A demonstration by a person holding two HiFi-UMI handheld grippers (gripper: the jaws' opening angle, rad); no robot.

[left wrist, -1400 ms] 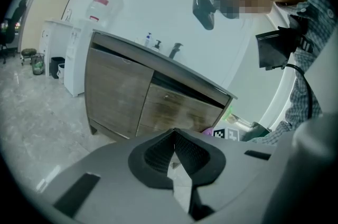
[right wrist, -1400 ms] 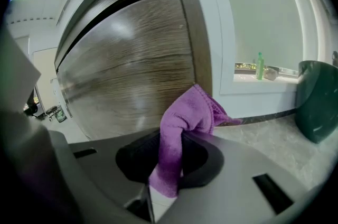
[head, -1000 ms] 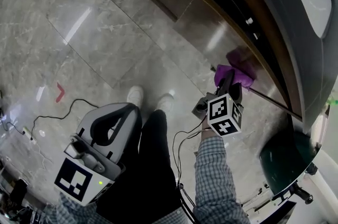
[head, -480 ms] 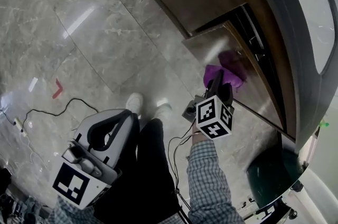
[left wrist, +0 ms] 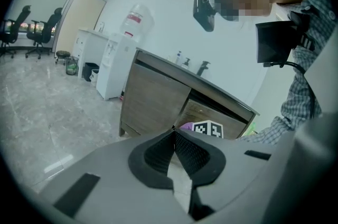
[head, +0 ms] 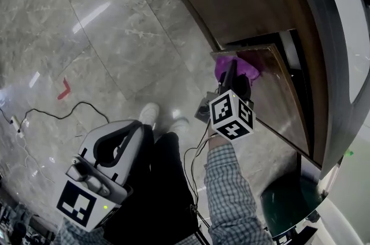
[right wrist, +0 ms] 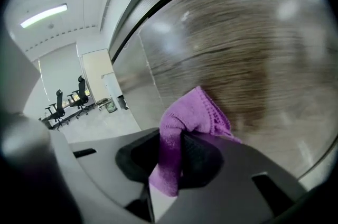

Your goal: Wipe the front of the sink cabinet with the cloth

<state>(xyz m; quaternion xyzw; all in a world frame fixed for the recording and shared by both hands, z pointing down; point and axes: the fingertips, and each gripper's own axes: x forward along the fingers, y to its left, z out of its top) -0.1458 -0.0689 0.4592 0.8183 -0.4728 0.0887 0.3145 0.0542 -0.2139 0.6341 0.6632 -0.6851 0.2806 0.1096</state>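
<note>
The grey marble floor (head: 87,36) fills the left of the head view, and the brown wood sink cabinet (head: 231,1) fills its upper right. The right gripper (head: 234,77) is clamped on the purple cloth (head: 253,67) — the cloth lies against the cabinet's front panel. The left gripper (head: 118,143) hangs low beside the person's leg (head: 167,180), well apart from the cabinet — its jaws are together on nothing

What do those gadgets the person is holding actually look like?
Both are chunky grey plastic shells with black ribbed pads lining the jaws. The left gripper and the right gripper each carry a white cube printed with black square markers. A thin dark cable trails below the right one. The sleeve behind it is a small blue-and-white check.
</note>
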